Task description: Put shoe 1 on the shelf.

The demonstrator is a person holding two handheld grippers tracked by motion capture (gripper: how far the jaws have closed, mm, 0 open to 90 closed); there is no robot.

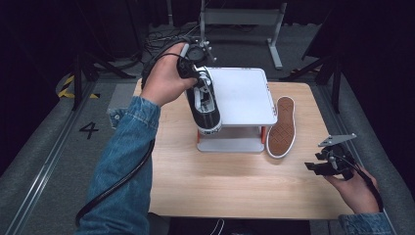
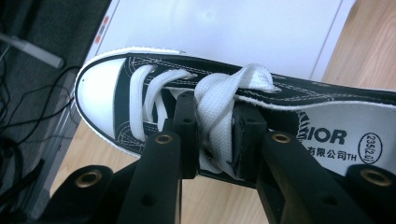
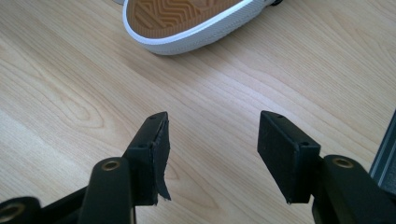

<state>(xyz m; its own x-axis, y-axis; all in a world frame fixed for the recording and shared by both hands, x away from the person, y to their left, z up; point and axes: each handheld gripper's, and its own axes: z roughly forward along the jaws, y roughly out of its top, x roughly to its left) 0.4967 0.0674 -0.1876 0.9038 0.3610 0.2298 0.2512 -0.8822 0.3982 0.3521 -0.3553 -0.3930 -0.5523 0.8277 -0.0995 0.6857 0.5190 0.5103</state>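
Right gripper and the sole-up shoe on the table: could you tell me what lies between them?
Nothing: in the right gripper view, bare wooden table runs from the open right gripper to the sole-up shoe.

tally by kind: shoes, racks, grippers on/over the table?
Shoes: 2 – black sneaker held by the left gripper, second shoe sole-up on the table
Racks: 1 – white two-tier rack
Grippers: 2 – left, plus right gripper, open
Total: 5
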